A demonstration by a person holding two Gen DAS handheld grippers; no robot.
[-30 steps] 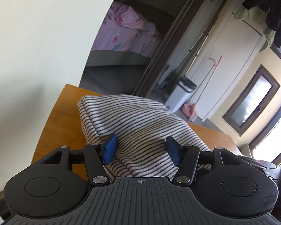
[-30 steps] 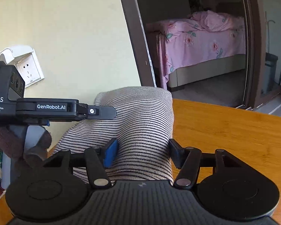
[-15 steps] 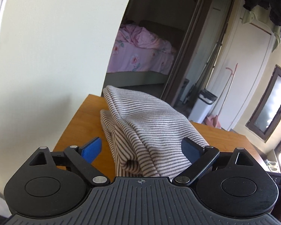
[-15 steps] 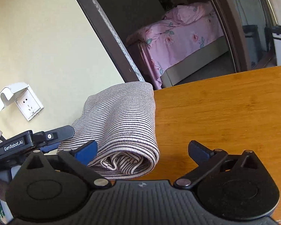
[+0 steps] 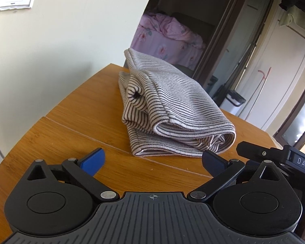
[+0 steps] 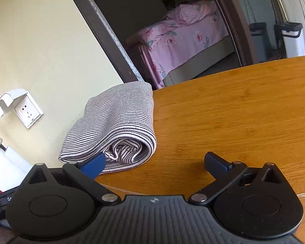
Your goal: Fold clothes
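Observation:
A grey-and-black striped garment (image 5: 172, 111) lies folded in a thick bundle on the wooden table (image 5: 75, 122), near its far corner by the wall. It also shows in the right wrist view (image 6: 116, 126). My left gripper (image 5: 152, 161) is open and empty, a little short of the bundle's near edge. My right gripper (image 6: 154, 163) is open and empty, with its left fingertip (image 6: 94, 163) just in front of the bundle's rolled end. Part of the right gripper (image 5: 274, 156) shows at the right of the left wrist view.
A cream wall with a power socket (image 6: 28, 111) runs along the table's left side. Bare tabletop (image 6: 233, 111) stretches to the right. Behind it a doorway opens onto a pink bed (image 6: 183, 34). A white bin (image 6: 292, 38) stands further right.
Both grippers opened, let go of the striped garment and drew back from it. The folded bundle now lies by itself on the table.

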